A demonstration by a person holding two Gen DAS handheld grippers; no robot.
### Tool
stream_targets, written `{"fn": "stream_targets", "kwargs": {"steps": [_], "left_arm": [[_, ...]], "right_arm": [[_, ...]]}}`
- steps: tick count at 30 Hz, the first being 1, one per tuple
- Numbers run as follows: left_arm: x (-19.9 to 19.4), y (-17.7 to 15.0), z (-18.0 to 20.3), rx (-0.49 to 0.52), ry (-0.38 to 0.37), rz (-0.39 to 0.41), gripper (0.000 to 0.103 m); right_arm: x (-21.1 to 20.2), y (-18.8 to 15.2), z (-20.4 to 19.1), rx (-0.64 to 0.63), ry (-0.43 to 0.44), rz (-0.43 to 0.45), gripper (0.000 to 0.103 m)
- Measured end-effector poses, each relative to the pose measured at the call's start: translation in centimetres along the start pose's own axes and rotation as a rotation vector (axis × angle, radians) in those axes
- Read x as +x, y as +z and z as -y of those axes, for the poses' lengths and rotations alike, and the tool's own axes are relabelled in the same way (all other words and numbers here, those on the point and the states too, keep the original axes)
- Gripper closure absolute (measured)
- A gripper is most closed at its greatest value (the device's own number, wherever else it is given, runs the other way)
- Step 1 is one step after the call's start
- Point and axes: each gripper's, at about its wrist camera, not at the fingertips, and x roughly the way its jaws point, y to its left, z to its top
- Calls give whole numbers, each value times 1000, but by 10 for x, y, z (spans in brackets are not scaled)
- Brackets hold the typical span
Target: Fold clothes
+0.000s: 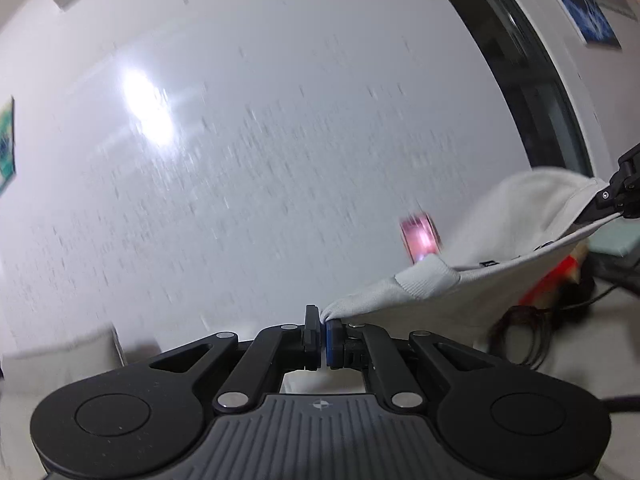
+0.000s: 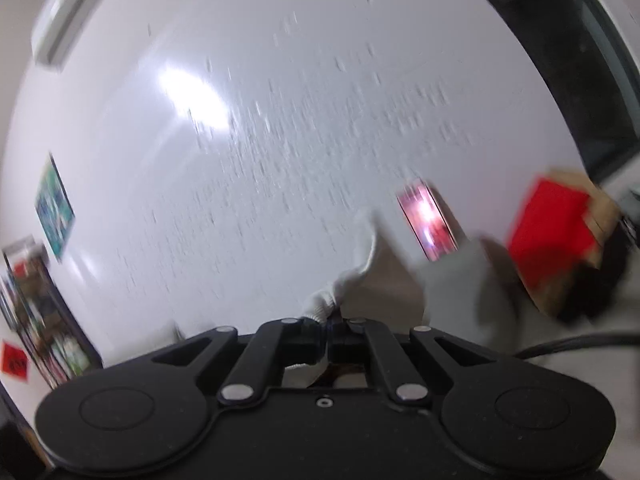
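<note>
A white garment (image 1: 472, 280) with a ribbed hem hangs stretched above the pale table (image 1: 240, 160). My left gripper (image 1: 323, 322) is shut on one corner of it, the cloth bunched between the pads. The other gripper (image 1: 612, 196) shows at the right edge of the left wrist view, pinching the far end of the same edge. In the right wrist view my right gripper (image 2: 326, 326) is shut on a ribbed white corner of the garment (image 2: 348, 280), which trails blurred to the right. Both views are smeared by motion.
A pink-lit phone (image 1: 420, 240) lies on the table beyond the cloth, also visible as the phone (image 2: 428, 220) in the right view. A red and brown box (image 2: 556, 228) and dark cables (image 1: 524, 332) sit at the right. The table's dark edge (image 1: 520, 60) runs along the far right.
</note>
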Motion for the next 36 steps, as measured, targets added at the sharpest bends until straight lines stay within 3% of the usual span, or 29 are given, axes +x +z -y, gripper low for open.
{"fn": "stream_targets", "kwargs": {"steps": [2,4,6,7,9,10,12,13,14,16,19,24,30,36], "left_arm": [[-3,-50,20,-20,-48,-173,99],[-12,-111,35,-68,-105,-375,99],[-29,-157,42,-153,-156,-538,97],[-38,-178,46,-197,-181,-618,96],[-54,-200,38,-291,-185,-684,95],[-62,-207,32,-340,-183,-700,94],[-60,-188,29,-396,-163,-695,89],[-55,-181,25,-404,-147,-686,78],[-52,-178,21,-403,-119,-676,65],[-49,-179,9,-403,-70,-656,59],[-30,-187,-7,-439,-64,-636,46],[34,-219,-31,-636,-81,-743,47],[91,-247,-34,-756,-165,-846,48],[125,-257,-32,-791,-203,-826,47]], "right_arm": [[1,-44,14,-16,-62,-142,100],[0,-94,37,21,-112,-352,99],[-2,-144,60,57,-162,-558,89],[-11,-158,67,74,-186,-617,82],[-28,-186,81,109,-233,-731,78],[-37,-184,87,134,-249,-721,74],[-53,-181,100,185,-280,-699,58],[-55,-173,105,210,-286,-674,51],[-58,-171,110,230,-288,-653,49],[-65,-168,118,269,-287,-621,49],[-49,-164,137,330,-256,-562,48],[-28,-164,170,338,-291,-546,55],[8,-164,219,398,-341,-499,62],[59,-162,259,502,-319,-463,67]]}}
